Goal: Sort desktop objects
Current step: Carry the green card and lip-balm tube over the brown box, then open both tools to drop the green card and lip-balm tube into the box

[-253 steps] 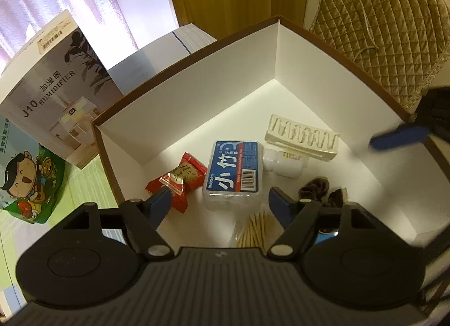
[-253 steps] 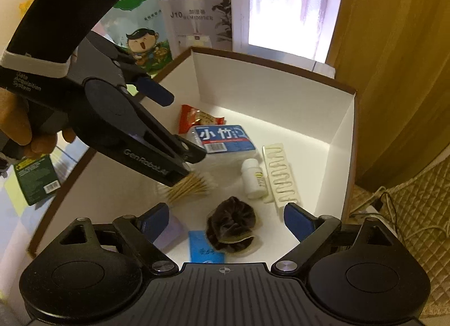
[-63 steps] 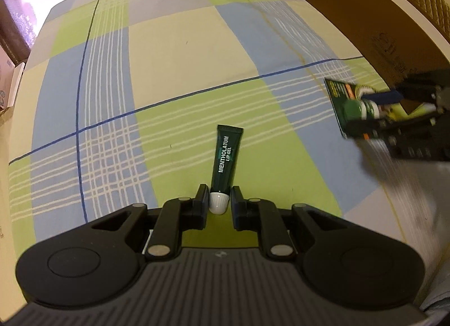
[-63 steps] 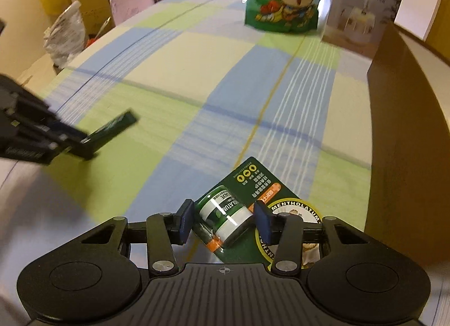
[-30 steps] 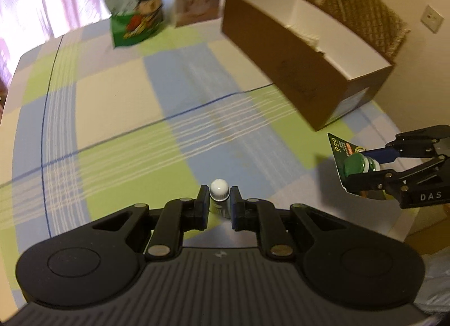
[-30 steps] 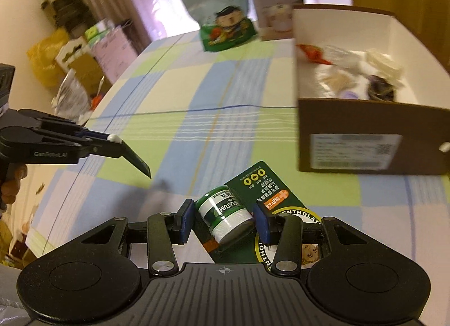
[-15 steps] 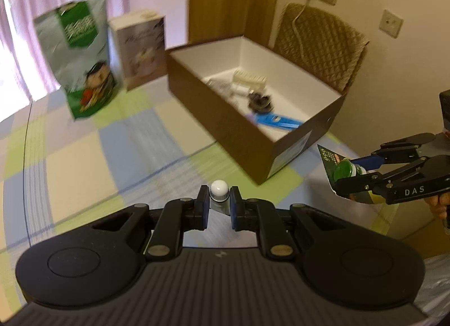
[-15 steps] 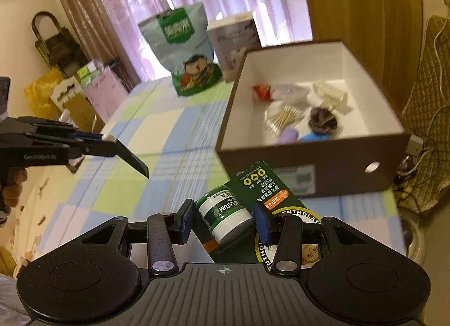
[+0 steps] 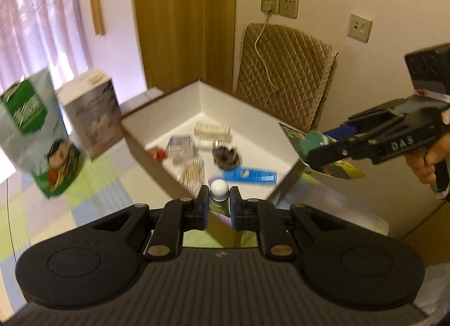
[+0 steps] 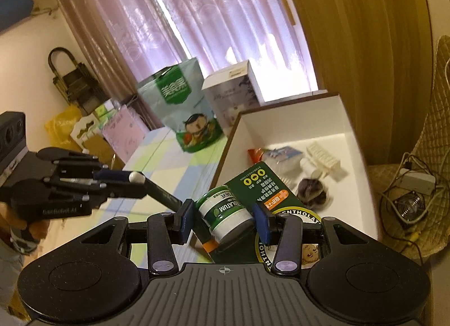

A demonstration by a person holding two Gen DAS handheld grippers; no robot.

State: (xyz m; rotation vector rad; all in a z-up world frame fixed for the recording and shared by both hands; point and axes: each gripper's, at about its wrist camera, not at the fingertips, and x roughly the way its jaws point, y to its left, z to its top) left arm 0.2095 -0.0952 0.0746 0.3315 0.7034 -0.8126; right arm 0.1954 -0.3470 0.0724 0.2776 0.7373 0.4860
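My left gripper (image 9: 219,207) is shut on a dark green lip gel tube with a white cap (image 9: 219,188), held in the air near the front corner of the brown cardboard box (image 9: 239,100). My right gripper (image 10: 225,216) is shut on a green and white Mentholatum jar on its green card (image 10: 225,210), held above the box's near edge (image 10: 222,162). Each gripper shows in the other's view: the right one (image 9: 315,151) and the left one with the tube (image 10: 137,179). The box holds several small items.
A green snack bag (image 10: 182,112) and a white humidifier carton (image 10: 230,95) stand on the checked tablecloth (image 10: 168,162) beside the box. A quilted chair (image 9: 284,69) is behind the box. Cables and a small fan (image 10: 410,207) lie on the floor to the right.
Both grippers have lifted their objects off the tablecloth and carried them toward the box. The box is now closer and more centred in both views.
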